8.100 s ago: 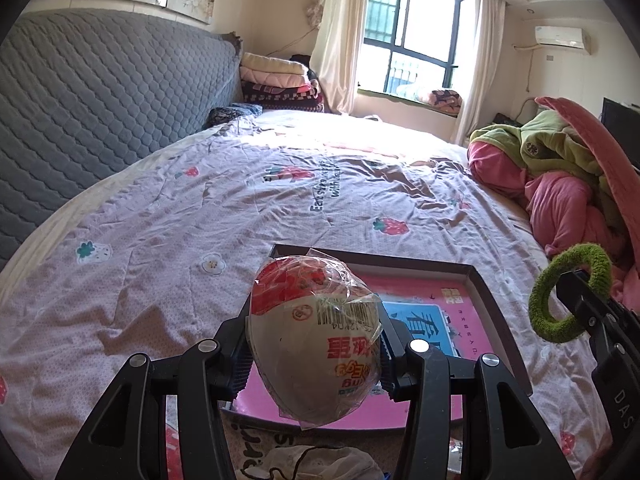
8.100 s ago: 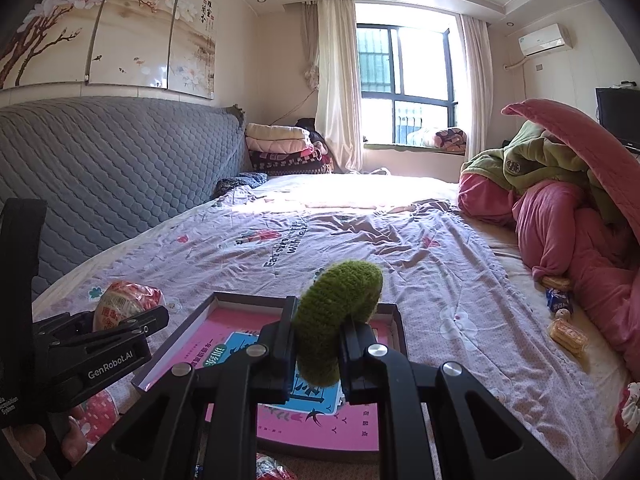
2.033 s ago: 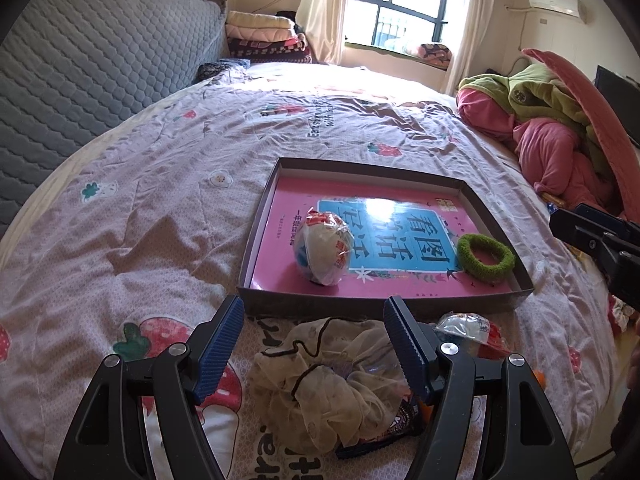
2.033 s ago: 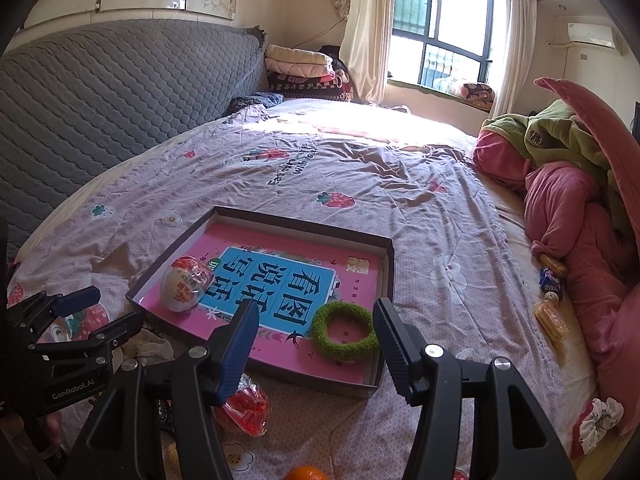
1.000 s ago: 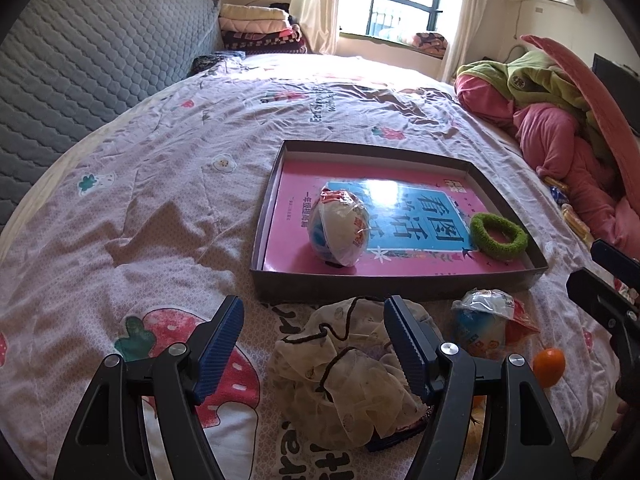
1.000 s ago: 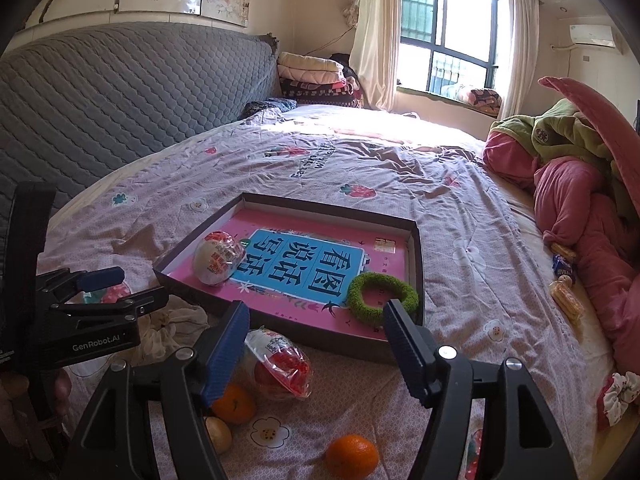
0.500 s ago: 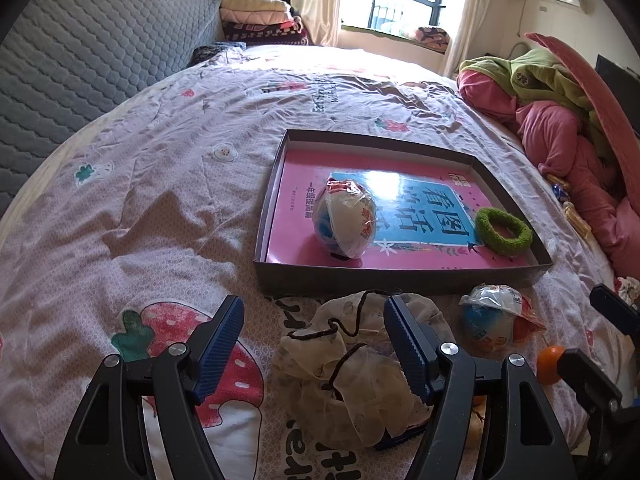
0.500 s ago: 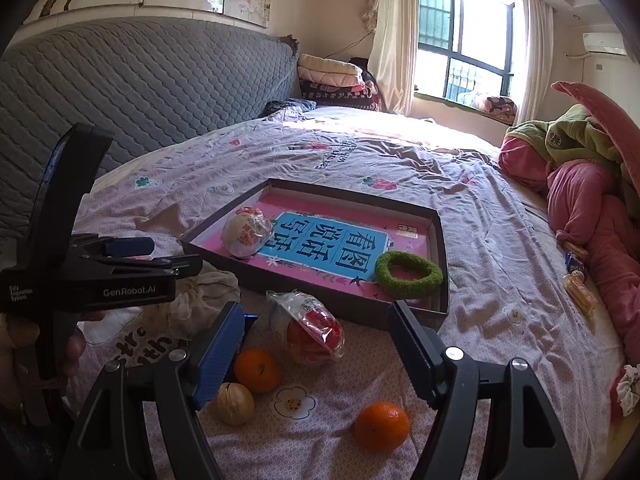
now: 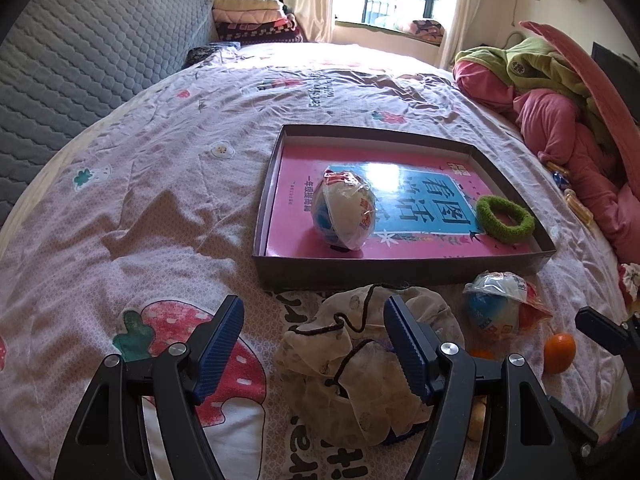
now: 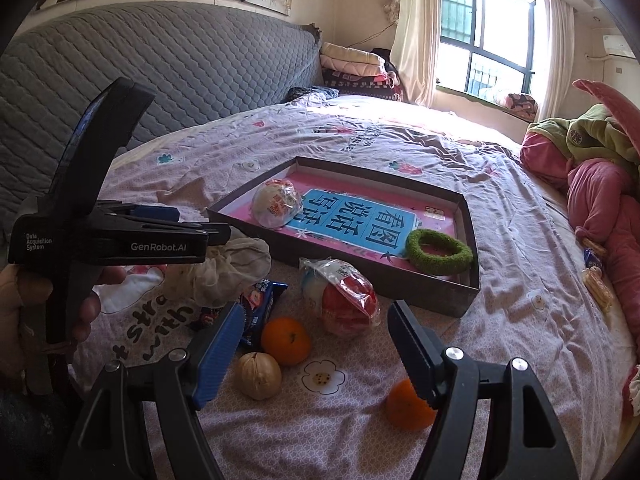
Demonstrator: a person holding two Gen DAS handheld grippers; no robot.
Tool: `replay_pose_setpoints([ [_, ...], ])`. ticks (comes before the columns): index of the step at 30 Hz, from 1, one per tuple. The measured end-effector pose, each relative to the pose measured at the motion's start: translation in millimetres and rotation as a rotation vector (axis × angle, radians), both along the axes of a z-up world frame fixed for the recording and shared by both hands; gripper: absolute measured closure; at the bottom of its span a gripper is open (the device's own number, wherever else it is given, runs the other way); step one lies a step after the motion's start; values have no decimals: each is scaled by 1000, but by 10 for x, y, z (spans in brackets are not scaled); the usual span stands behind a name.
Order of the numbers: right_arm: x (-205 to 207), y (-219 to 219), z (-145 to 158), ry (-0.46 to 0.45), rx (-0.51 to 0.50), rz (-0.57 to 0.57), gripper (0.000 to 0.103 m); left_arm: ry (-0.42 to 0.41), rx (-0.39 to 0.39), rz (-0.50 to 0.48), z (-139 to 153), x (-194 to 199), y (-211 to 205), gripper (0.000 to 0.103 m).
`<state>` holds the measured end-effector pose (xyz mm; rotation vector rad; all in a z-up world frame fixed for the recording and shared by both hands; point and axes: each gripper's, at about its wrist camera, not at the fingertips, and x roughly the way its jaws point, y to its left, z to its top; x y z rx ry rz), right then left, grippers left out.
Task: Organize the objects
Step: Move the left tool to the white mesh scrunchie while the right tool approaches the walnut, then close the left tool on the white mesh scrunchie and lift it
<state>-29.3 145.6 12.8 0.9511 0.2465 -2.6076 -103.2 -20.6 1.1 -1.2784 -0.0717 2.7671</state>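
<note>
A dark shallow box (image 9: 400, 270) lies on the bed, holding a wrapped egg toy (image 9: 344, 210) and a green hair ring (image 9: 506, 220). In front of it lies a cream mesh scrunchie (image 9: 360, 364), partly behind the right finger of my left gripper (image 9: 314, 316), which is open and empty above the sheet. My right gripper (image 10: 316, 318) is open too, low over loose things: a second wrapped egg (image 10: 344, 300), two oranges (image 10: 286, 340) (image 10: 406, 406), a walnut (image 10: 259, 376) and a blue snack packet (image 10: 256, 304). A hand (image 10: 24, 320) holds the left gripper (image 10: 192, 226) at the left.
A heap of pink and green bedding (image 9: 560, 112) fills the right side, with small snacks (image 10: 596, 276) beside it. The grey quilted headboard (image 10: 180, 80) runs along the left, with folded blankets (image 9: 252, 16) at the far end. The near bed edge is close under both grippers.
The egg toy and green ring, once held, now lie in the box. Over the last second the right gripper sank toward the loose fruit and egg; the left gripper stayed put.
</note>
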Motion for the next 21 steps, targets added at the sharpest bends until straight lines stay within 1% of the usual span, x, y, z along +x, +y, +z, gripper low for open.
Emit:
replay_pose_setpoints([
  [9, 31, -115, -151, -48, 19, 33, 29, -15, -20, -26, -41, 42, 26, 29],
  [11, 32, -118, -190, -58, 29, 28, 29, -22, -16, -33, -56, 54, 18, 29],
  [16, -2, -104, -282, -115, 12, 25, 29, -50, 6, -35, -106, 37, -32, 29],
  [21, 8, -150, -348, -146, 9, 40, 29, -59, -3, -32, -142, 38, -67, 29],
])
